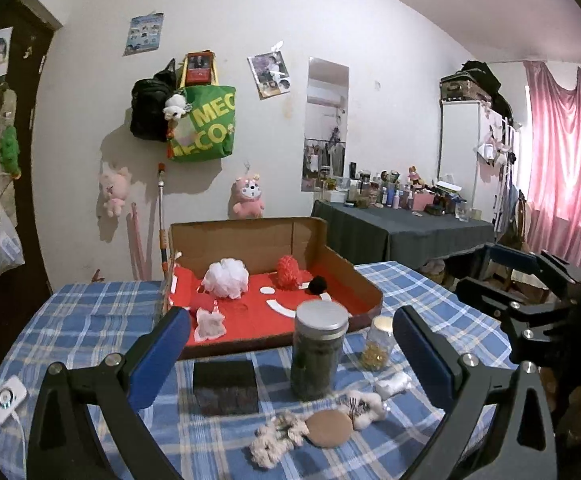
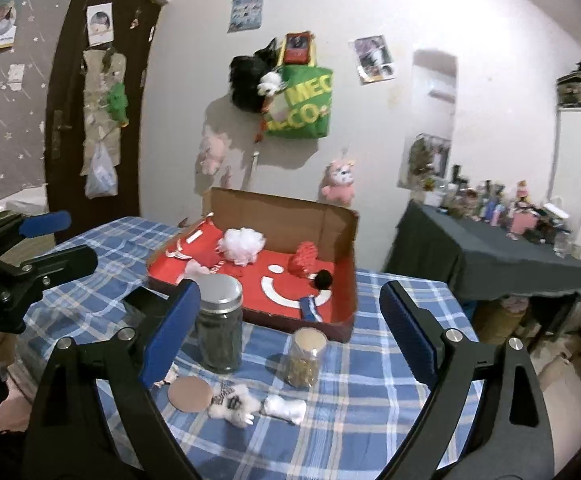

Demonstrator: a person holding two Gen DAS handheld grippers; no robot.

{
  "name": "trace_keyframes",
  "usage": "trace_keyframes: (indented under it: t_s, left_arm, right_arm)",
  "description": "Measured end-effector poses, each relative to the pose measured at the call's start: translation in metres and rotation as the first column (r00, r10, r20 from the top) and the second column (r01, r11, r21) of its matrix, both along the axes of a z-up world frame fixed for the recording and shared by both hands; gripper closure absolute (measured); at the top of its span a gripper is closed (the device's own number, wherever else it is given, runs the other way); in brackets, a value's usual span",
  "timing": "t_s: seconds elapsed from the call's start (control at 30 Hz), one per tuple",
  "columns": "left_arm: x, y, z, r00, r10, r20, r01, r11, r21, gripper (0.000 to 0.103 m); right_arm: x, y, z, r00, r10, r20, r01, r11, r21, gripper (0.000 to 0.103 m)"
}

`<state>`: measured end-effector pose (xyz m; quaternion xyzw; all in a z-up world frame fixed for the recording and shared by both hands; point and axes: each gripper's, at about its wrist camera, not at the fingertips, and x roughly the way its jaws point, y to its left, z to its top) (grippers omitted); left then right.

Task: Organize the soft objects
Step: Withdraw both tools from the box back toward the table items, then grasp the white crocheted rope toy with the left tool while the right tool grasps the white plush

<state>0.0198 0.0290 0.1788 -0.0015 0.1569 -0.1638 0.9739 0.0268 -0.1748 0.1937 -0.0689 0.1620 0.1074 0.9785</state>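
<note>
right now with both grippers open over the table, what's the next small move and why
Probably lower the right gripper onto the small white fluffy piece on the blue plaid tablecloth. It lies loose and apart from the two glass jars, while the cardboard box with the red lining already holds a white mesh pouf and other soft things. The left gripper is also open and holds nothing.

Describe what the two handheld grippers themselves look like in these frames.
Both match. The left gripper and right gripper each have matte black angular frames with triangular cutouts, and silver round bolts at the joints. Each of the jaws carries a flat royal-blue pad on its inner face; on the right gripper's pads a ribbed texture shows. No cables, sleeves or hands are visible. Small white lettering on the left gripper's body is unreadable.
</note>
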Motion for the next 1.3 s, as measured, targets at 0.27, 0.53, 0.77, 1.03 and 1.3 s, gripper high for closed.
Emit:
trace_keyframes:
  t_s: [0.27, 0.53, 0.77, 1.03, 1.3]
  left_arm:
    - [-0.018, 0.000, -0.038, 0.999, 0.053, -0.013, -0.053, 0.998, -0.023, 0.000]
    - [-0.016, -0.004, -0.079, 0.993, 0.090, -0.082, -0.090, 0.996, -0.002, 0.000]
    - [-0.008, -0.005, -0.105, 0.984, 0.102, -0.148, -0.100, 0.995, 0.019, 0.000]
    - [0.009, 0.001, -0.128, 0.964, 0.118, -0.240, -0.118, 0.993, 0.013, 0.000]
    - [0.023, -0.001, -0.135, 0.952, 0.124, -0.281, -0.117, 0.992, 0.042, 0.000]
  right_arm:
    - [-0.026, 0.005, -0.040, 0.999, -0.053, -0.008, 0.053, 0.998, 0.032, 0.008]
    - [-0.033, 0.008, -0.084, 0.994, -0.098, -0.040, 0.100, 0.994, 0.037, 0.008]
    - [-0.023, 0.011, -0.121, 0.986, -0.108, -0.128, 0.113, 0.993, 0.034, 0.008]
    - [-0.008, 0.010, -0.149, 0.969, -0.097, -0.228, 0.111, 0.993, 0.050, 0.008]
    - [0.002, 0.007, -0.155, 0.961, -0.102, -0.257, 0.116, 0.992, 0.042, 0.008]
